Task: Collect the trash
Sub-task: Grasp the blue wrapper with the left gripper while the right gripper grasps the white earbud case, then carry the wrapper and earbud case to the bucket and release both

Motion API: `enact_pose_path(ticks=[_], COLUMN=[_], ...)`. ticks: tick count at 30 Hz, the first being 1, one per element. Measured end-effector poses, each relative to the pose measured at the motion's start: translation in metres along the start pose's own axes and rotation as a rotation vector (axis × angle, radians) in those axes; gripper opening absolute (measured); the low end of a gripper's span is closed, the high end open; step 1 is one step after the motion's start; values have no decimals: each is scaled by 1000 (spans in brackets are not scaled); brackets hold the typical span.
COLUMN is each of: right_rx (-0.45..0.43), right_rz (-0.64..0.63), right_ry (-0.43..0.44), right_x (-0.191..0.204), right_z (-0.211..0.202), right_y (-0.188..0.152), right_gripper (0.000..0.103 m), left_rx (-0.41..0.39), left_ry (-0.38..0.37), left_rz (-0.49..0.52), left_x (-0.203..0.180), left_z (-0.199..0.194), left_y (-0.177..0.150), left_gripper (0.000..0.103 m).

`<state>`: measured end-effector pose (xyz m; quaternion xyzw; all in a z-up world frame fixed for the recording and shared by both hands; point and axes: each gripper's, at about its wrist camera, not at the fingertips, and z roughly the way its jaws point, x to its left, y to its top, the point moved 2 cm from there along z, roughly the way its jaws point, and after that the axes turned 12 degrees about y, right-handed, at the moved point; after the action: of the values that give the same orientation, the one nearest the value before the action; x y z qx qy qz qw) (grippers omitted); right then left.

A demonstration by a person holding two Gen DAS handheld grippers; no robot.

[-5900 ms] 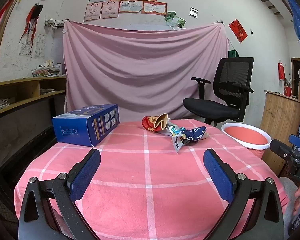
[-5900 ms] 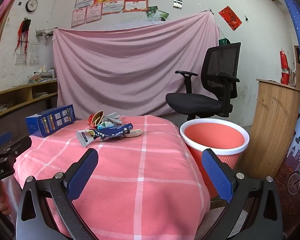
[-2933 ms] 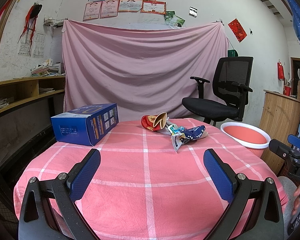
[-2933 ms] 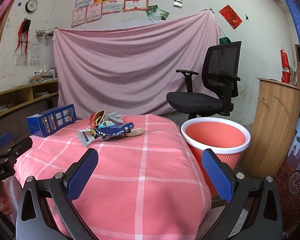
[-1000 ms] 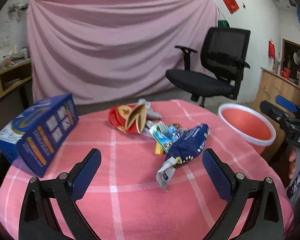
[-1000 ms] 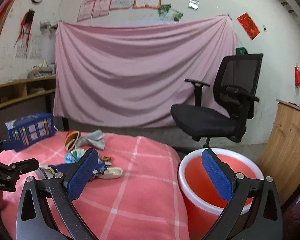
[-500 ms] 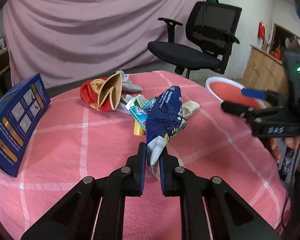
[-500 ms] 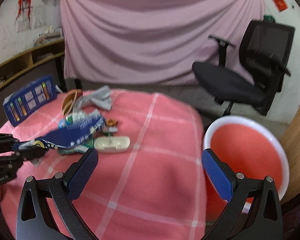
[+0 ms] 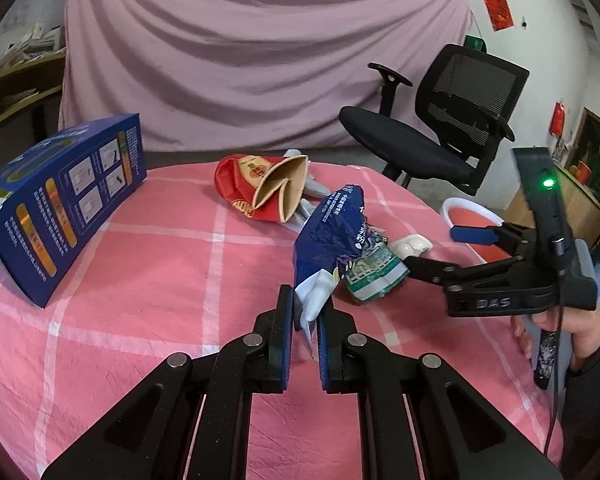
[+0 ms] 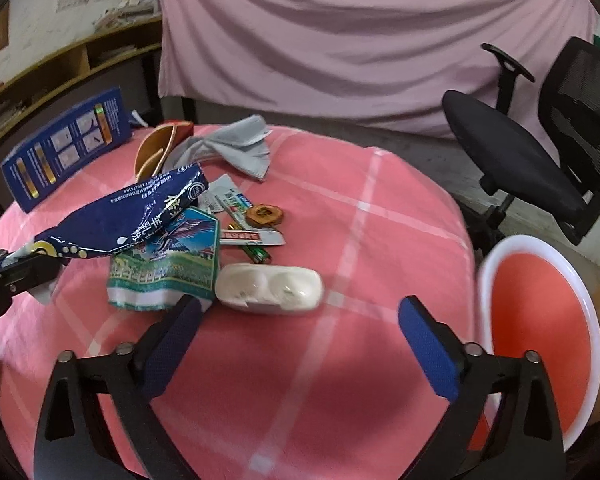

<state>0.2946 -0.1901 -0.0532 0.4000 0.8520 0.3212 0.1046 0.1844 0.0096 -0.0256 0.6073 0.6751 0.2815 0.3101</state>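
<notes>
Left wrist: jaws pinch blue wrapper (image 9: pixel 332 236); right jaws wide apart.

Soft, even indoor light, slight motion blur throughout, strong fisheye bending and dark corners.

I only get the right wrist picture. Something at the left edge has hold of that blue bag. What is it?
Observer: The left gripper. Its jaws are shut on the white end of the blue bag.
Operator: And the tan thing behind the bag?
Observer: A crushed paper cup, red outside, lying on its side.
Operator: Is the tool I'm looking along switched on?
Observer: A green light glows on the body of the right gripper.
</notes>
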Motion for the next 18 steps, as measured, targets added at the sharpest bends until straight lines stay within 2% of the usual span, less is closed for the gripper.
enact_pose_path(ticks=[2, 4, 8, 14, 18], right_rx=[25, 36, 14, -67, -218], right_rz=[-5, -3, 26, 49, 43], right_ry=[6, 24, 63, 98, 92], right_x=[1, 0, -6, -10, -6], right_z=[8, 11, 6, -8, -37], right_y=[1, 0, -1, 1, -2], right_gripper=[84, 82, 58, 58, 58], left_rx=[0, -5, -17, -64, -129], left_ry=[4, 5, 23, 61, 77], left_rz=[1, 6, 24, 6, 10], left_x=[1, 1, -8, -19, -35], left_z=[-1, -2, 0, -9, -21], left_y=[0, 0, 4, 5, 11], left_gripper=[8, 8, 8, 7, 7])
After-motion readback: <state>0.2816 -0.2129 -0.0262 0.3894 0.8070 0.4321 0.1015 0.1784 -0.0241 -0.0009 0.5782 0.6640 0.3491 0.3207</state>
